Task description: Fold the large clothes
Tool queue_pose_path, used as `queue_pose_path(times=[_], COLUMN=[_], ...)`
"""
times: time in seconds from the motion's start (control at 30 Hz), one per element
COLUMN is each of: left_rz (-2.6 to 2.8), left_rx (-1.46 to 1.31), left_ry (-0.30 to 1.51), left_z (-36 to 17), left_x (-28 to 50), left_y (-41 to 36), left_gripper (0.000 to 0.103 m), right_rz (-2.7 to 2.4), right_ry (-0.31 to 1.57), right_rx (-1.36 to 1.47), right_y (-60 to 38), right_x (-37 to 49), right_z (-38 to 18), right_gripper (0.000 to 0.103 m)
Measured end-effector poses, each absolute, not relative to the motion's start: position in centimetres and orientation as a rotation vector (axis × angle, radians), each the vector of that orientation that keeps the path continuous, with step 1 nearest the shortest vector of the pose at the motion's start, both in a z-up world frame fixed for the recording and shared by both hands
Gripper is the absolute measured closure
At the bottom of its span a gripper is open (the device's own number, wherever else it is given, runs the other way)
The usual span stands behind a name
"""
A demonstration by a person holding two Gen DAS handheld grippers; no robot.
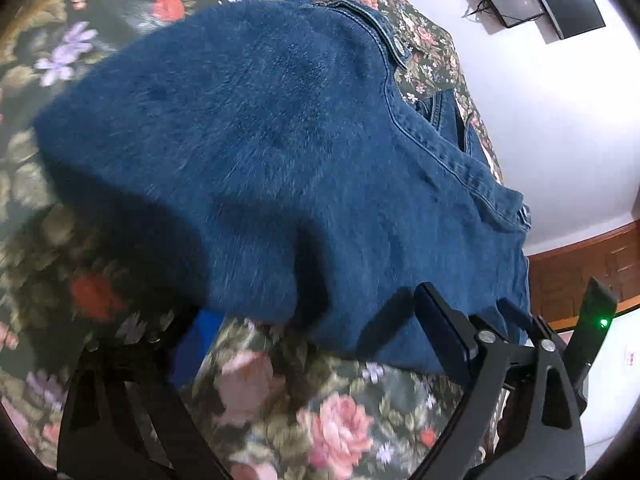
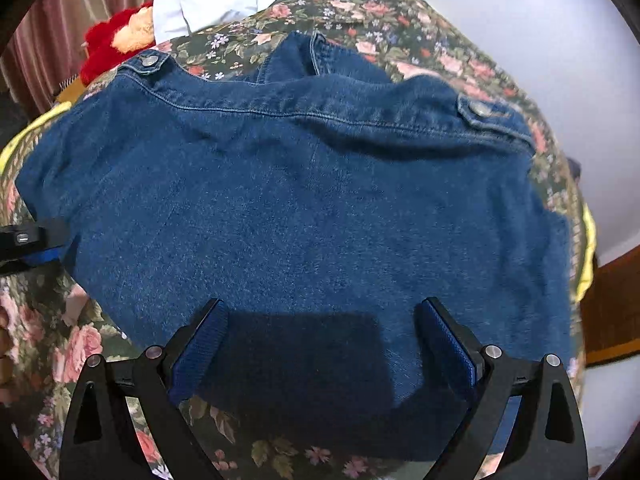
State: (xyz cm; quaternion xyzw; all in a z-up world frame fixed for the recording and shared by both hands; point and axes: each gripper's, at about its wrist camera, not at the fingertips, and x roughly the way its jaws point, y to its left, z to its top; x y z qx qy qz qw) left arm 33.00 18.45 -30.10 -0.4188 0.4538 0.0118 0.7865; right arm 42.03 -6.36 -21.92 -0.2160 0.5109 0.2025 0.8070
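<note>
1. Right gripper (image 2: 322, 340): we see its jaws spread wide, gripping nothing, poised over the near hem of the jacket (image 2: 304, 208). Blue pads (image 2: 200, 348) line both fingers.
2. Left gripper (image 1: 304, 344): we see its jaws also spread wide and released; the right finger sits at the jacket's near edge, while the left finger is blurred and in shadow. Contact with the cloth cannot be told.
3. Jacket: blue denim, lying flat and spread on the bed (image 2: 48, 320), back side up. A stitched seam runs across it.
4. Far side of the jacket: a buttoned tab (image 2: 150, 62) at each end of the far edge, with the collar between them.
5. Bed: floral cover, showing all around the jacket.
6. Far left corner of the bed: a red plush (image 2: 108, 46) and pale cloth (image 2: 216, 8).
7. Beyond the bed: a white wall (image 1: 540, 120).
</note>
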Motion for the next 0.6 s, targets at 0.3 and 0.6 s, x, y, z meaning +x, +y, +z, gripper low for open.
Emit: queue_pose_path(times=[0.3, 0.6], left_rz=[0.131, 0.247], left_rx=[-0.801, -0.788], left_ry=[0.885, 0.82], left_z=[-29.7, -27.4], left_x=[37.0, 38.6], left_y=[18.3, 20.6], left_gripper=[0.01, 0.07], right_rz=[0.468, 0.51], right_ry=[1.079, 1.093], right_rx=[-0.441, -0.425], right_y=[-6.8, -6.7], right_x=[41.9, 41.6], right_z=[-22.3, -21.9], right_gripper=[0.004, 0.004])
